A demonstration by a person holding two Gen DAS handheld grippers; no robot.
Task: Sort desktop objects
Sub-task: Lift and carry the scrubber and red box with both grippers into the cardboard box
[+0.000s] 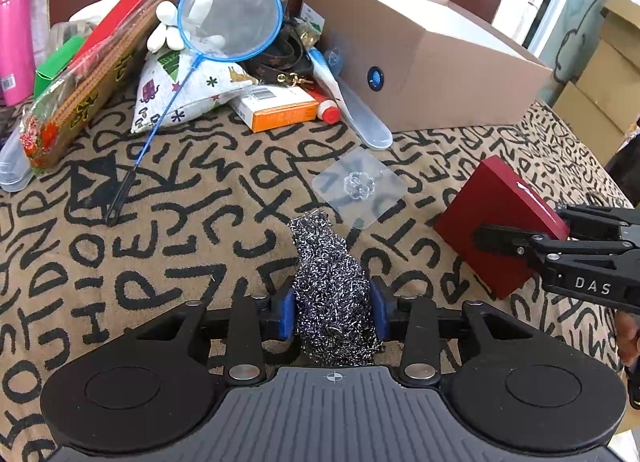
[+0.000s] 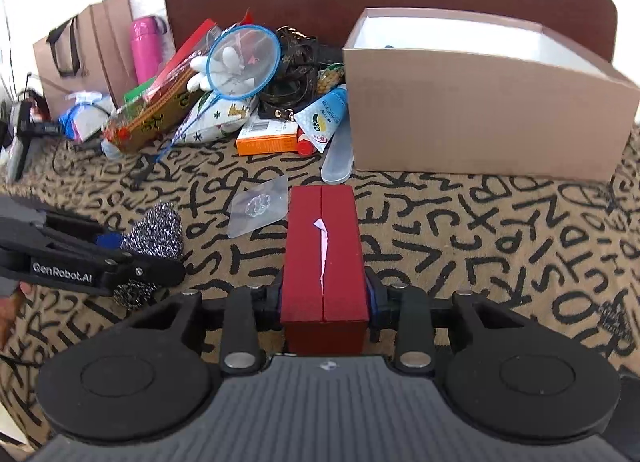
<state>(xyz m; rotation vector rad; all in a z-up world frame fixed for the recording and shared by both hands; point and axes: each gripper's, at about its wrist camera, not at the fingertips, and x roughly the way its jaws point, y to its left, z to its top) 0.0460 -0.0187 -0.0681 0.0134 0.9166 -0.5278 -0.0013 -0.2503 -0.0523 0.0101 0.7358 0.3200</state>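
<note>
A steel-wool scrubber sits squeezed between the blue pads of my left gripper, which is shut on it just above the patterned cloth. From the right wrist view the same scrubber shows at the left, held by the left gripper. My right gripper is shut on a dark red box, its pads pressing both long sides. The red box appears in the left wrist view at the right, with the right gripper clamped on it. A clear adhesive hook lies flat between the two.
An open brown cardboard box stands at the back right. A heap at the back holds a blue hand net, an orange carton, a printed pouch, a tube and a pink bottle. A clear case lies beside the box.
</note>
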